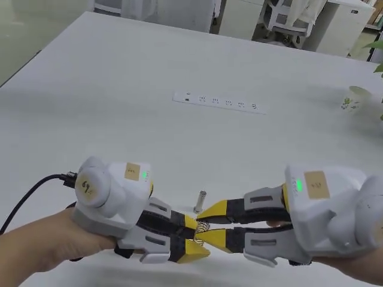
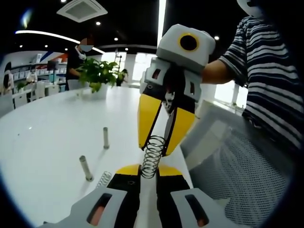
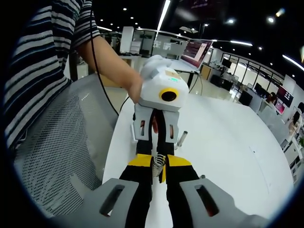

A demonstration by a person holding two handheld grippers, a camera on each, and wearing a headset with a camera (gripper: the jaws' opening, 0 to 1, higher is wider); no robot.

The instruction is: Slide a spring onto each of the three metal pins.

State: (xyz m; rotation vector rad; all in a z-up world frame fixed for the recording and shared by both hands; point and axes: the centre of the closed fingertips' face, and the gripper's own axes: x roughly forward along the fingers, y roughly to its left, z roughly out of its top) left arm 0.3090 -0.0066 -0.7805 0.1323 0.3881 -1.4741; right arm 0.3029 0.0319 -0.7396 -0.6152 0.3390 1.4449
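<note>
Progress: no spring fitted yet, by my judgement. Standing bare on the table (image 2: 47, 142): far pin (image 2: 106, 137) and near pin (image 2: 85, 167); spare spring (image 2: 104, 178) lies just beside the near pin. In claws: held spring (image 2: 151, 159), pinched tip to tip between my left claw (image 2: 142, 173) and right claw (image 2: 159, 145), both narrowed on it, near the pins.

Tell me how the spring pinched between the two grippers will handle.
The spring has thin open coils, so it probably flexes and compresses if squeezed. It looks small beside the left gripper and right gripper, so likely light. Being round wire, it may slip or spring away if released.
</note>
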